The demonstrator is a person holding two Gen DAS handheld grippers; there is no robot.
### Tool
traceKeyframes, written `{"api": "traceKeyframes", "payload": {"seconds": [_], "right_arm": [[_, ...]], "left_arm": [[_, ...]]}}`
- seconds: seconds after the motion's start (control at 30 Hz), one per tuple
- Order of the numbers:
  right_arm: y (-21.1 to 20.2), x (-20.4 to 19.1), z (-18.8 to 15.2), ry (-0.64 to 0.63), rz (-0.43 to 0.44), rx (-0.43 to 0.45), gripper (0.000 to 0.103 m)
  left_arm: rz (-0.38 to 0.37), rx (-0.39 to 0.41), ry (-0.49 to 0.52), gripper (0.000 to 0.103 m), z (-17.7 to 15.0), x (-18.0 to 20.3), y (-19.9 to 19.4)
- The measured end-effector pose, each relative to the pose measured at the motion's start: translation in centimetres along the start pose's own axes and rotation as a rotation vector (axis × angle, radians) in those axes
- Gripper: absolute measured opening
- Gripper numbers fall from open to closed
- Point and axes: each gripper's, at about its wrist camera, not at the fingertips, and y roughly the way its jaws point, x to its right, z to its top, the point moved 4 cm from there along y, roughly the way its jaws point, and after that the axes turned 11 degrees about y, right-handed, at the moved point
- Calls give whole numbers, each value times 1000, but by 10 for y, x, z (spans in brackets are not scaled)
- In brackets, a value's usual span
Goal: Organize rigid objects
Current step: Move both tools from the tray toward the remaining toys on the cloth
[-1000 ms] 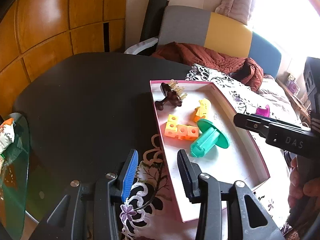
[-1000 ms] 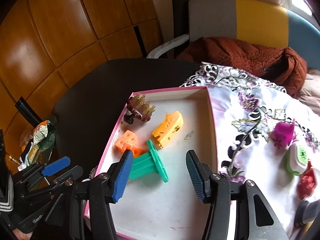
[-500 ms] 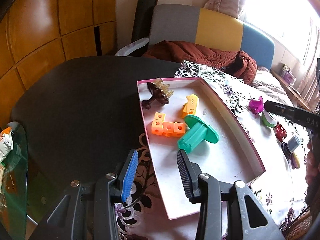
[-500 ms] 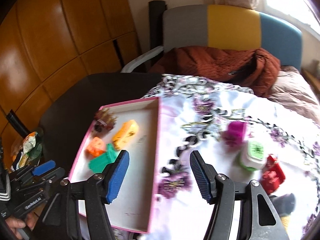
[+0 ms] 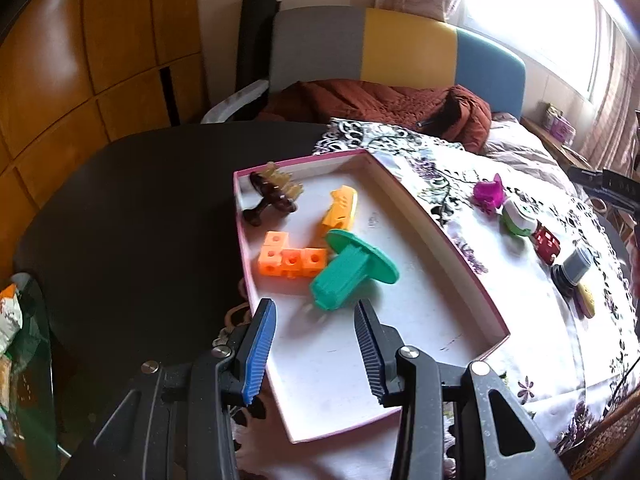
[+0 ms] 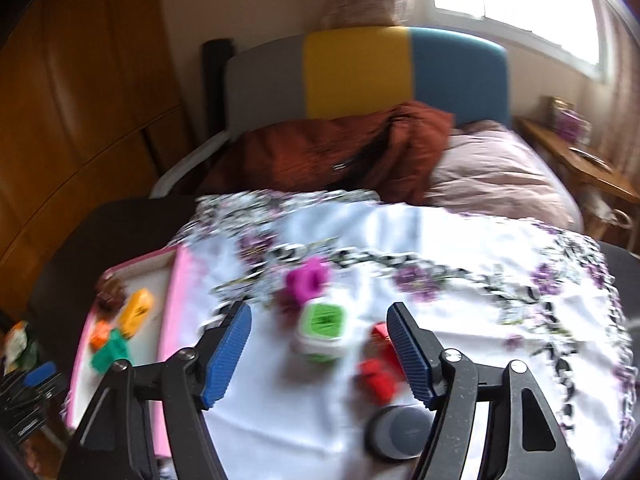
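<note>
A pink-rimmed white tray (image 5: 442,236) holds a brown comb-like piece (image 5: 272,196), a yellow toy (image 5: 342,210), orange cubes (image 5: 292,258) and a green plunger-shaped toy (image 5: 352,270). My left gripper (image 5: 316,350) hovers open over the tray's near end with nothing between its fingers. On the flowered cloth lie a magenta toy (image 6: 308,278), a green-and-white box (image 6: 322,330), a red toy (image 6: 378,364) and a grey round lid (image 6: 400,430). My right gripper (image 6: 320,354) hangs above these, jaws opening, empty; the view is blurred.
The tray straddles a dark round table (image 5: 132,208) and the flowered cloth (image 5: 532,320). A rust-coloured jacket (image 5: 380,102) lies on a grey, yellow and blue chair behind. A glass side table with a snack bag (image 5: 10,312) stands at the left.
My right gripper has swung right from over the tray to above the loose toys on the cloth, jaws widening. My left gripper has shifted a little, still open over the tray's near end.
</note>
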Motion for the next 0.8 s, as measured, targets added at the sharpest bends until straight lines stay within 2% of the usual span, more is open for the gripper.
{"api": "traceKeyframes", "payload": {"seconds": [0.2,0.27,0.33,0.5,0.8], "right_arm": [[7,72,6,152,-100,49,72],[15,98,1,245,-139,24,72],[15,113,4,316,-130,21,72],[9,126,7,385,-126,35,77],[10,135,4,424,-164,20,80]], "left_arm": [[-14,-6,49,41,9,21,3],[-18,-9,69,41,13,30,6],[-28,-7,82,41,17,38,7],[-57,-15,117,41,25,58,14],[-149,-37,139,41,38,93,19]]}}
